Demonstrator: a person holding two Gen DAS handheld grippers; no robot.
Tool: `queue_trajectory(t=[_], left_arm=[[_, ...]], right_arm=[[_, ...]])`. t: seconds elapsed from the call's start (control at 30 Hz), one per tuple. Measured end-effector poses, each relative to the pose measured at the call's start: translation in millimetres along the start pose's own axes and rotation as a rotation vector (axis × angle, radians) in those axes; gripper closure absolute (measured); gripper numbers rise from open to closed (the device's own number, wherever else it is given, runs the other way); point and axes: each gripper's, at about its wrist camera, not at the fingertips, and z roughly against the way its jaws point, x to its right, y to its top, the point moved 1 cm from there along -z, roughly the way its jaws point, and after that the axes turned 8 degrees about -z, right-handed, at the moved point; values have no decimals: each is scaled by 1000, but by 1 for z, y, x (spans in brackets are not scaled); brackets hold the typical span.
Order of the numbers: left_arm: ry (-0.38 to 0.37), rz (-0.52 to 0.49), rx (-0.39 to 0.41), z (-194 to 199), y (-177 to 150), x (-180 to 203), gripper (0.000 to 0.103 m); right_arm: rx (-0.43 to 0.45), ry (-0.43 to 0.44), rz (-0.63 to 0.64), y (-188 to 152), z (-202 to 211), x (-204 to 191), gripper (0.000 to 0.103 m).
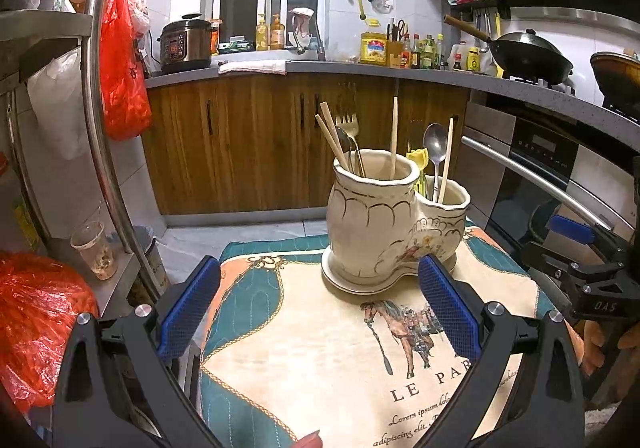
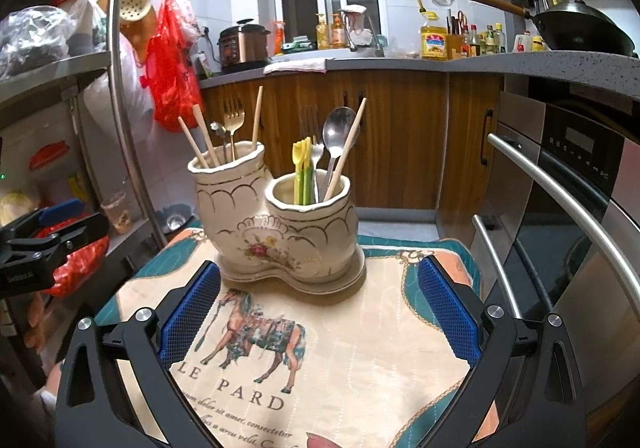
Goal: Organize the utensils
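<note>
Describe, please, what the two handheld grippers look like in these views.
Both the left gripper and the right gripper have black angular frames with silver round bolts and two fingers faced with blue, grid-textured pads. White lettering marks the side of the right gripper's body. No sleeves or cables are visible.

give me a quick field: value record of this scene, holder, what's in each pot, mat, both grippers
holder: cream ceramic double-pot utensil holder with gold trim, upright on its matching base
taller pot: chopsticks, gold fork, small spoon, one more chopstick
shorter pot: yellow-green plastic utensils, large metal spoon, silver fork, one chopstick
mat: horse-print mat under the holder
left gripper: open, empty, short of the holder
right gripper: open, empty, short of the holder
loose utensils on mat: none visible
</note>
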Motion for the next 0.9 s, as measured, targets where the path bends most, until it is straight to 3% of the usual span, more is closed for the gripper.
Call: queue_trajectory(t=[0.9], left_arm=[[-25, -28, 2, 7, 4, 2, 6]], right_arm=[[-2, 1, 4, -1, 0, 0, 5]])
